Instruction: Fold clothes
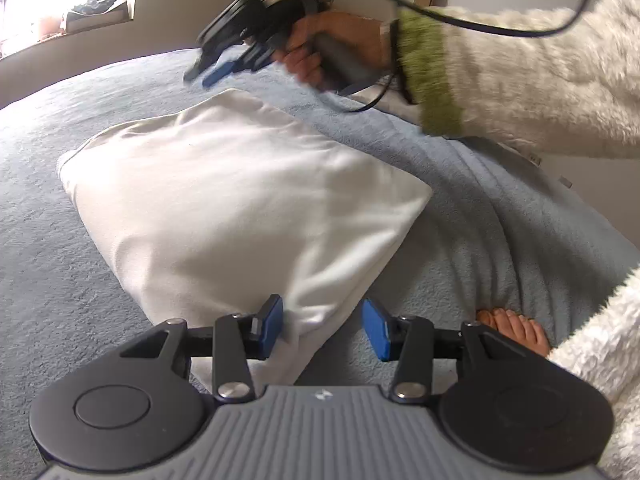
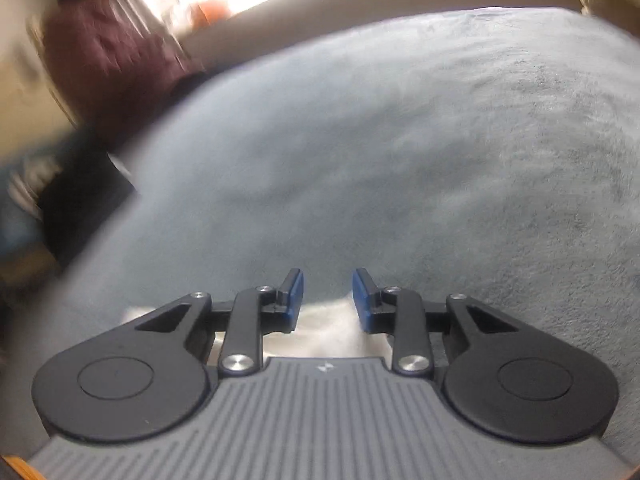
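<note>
- Squarely in the left wrist view, a white folded garment [image 1: 236, 196] is lying as a flat, roughly square bundle on the bed's grey-blue blanket [image 1: 472, 216].
- Its near corner is reaching down between the blue pads of the left claw [image 1: 322, 327], whose fingers are standing apart and gripping nothing.
- Beyond the garment's far corner, the right claw [image 1: 218, 67] is hanging in the air above the blanket, blurred, held by the person's right hand [image 1: 340, 48].
- In the right wrist view, the right claw [image 2: 327, 299] is showing its blue pads apart with nothing between them, and a strip of the white garment [image 2: 324, 336] is peeking out just below them.
- A fluffy cream sleeve with a green cuff [image 1: 426, 76] is covering the right forearm, and a black cable [image 1: 472, 20] is looping above it.
- A bare foot [image 1: 516, 328] is showing beside the blanket's edge.
</note>
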Tool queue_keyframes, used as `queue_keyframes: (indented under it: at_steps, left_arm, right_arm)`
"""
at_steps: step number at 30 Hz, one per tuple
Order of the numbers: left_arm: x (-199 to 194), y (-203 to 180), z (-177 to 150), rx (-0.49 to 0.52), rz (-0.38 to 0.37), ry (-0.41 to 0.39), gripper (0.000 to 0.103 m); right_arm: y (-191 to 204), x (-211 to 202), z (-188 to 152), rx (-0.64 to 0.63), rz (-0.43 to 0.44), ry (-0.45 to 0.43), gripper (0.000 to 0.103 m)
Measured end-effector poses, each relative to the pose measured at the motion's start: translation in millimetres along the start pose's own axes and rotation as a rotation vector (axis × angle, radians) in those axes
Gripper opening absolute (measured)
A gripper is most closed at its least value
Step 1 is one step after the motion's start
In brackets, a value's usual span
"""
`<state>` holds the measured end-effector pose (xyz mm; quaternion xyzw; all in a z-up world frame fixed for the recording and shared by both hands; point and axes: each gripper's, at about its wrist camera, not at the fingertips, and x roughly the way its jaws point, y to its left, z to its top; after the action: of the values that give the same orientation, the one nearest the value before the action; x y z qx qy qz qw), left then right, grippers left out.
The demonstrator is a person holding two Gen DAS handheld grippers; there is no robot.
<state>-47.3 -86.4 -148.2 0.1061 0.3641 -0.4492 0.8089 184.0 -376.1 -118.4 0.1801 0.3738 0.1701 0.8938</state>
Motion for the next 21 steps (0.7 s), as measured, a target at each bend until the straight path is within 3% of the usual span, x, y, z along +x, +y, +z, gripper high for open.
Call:
queue_keyframes:
  at_steps: [3,6,7,9,13,21]
  left_arm:
    - [1,-2,2,0.011,0.01,0.014,0.046]
    - [1,-3,4,0.025,0.016,0.031,0.048]
    - [2,-5,5,0.03,0.02,0.037,0.049]
    - [4,-9,7,0.044,0.029,0.049,0.05]
    - [5,-16,11,0.061,0.053,0.072,0.05]
    - [7,-20,16,0.083,0.08,0.107,0.052]
  right_arm:
    - [-2,-19,-12,-0.092,0.114,0.064,0.028]
    - [1,-23,-37,-0.206,0.158,0.197,0.029]
    - [-3,-20,-40,-0.198,0.157,0.203,0.027]
    - [-16,-11,-40,-0.128,0.137,0.17,0.02]
    - [-28,-24,-30,-0.005,0.017,-0.027,0.024]
    - [-47,-76,-59,0.033,0.123,-0.003,0.026]
